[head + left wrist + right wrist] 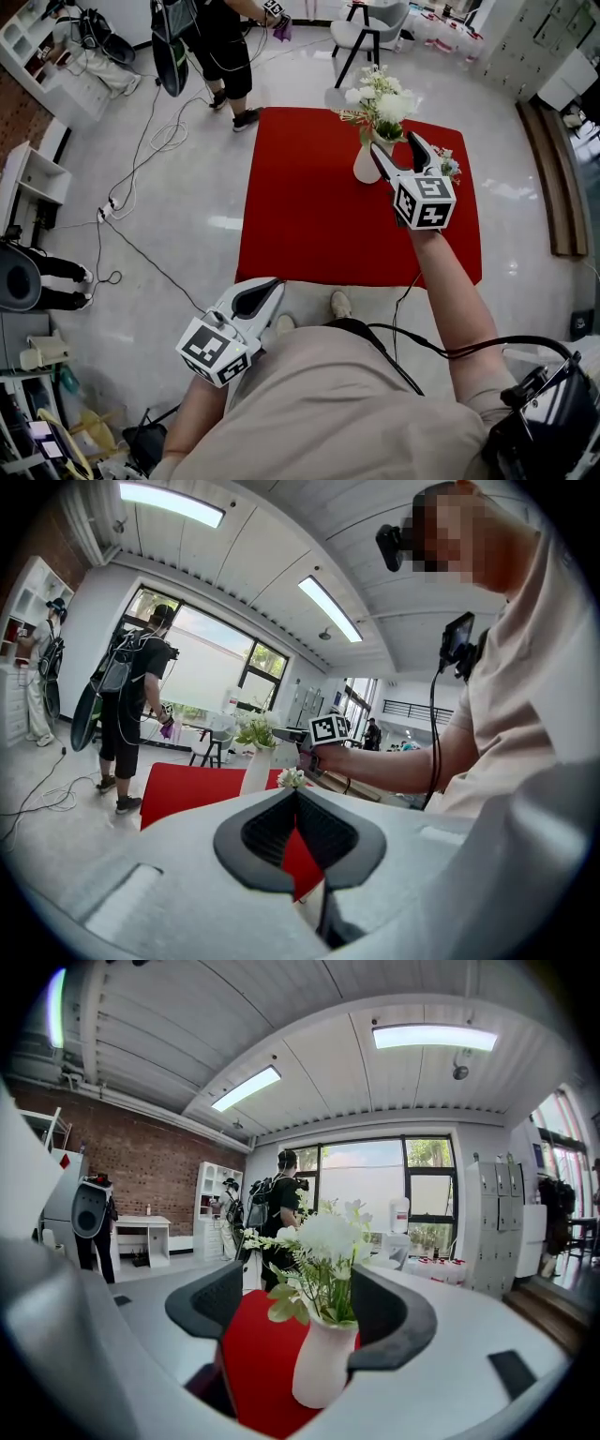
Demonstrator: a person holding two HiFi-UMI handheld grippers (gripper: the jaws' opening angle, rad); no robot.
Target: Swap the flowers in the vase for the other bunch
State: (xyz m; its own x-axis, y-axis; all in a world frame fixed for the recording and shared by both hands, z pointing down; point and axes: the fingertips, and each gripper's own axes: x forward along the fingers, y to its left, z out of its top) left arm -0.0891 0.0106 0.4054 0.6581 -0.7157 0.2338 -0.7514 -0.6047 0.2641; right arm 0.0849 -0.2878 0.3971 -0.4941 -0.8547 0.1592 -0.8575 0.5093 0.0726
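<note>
A white vase (366,165) with white flowers (380,101) stands at the far right part of the red table (309,216). My right gripper (394,142) is open, its tips level with the vase and just to the right of it. In the right gripper view the vase (323,1368) and its flowers (328,1241) stand framed between the spread jaws, untouched. The other small bunch (449,167) lies on the table to the right of that gripper. My left gripper (270,286) hangs low by the table's near edge, shut and empty (296,794).
A person in black (223,47) stands on the floor beyond the table with another gripper. Cables (141,159) trail across the floor on the left. White shelves (36,178) line the left side, and a chair (373,26) stands behind the table.
</note>
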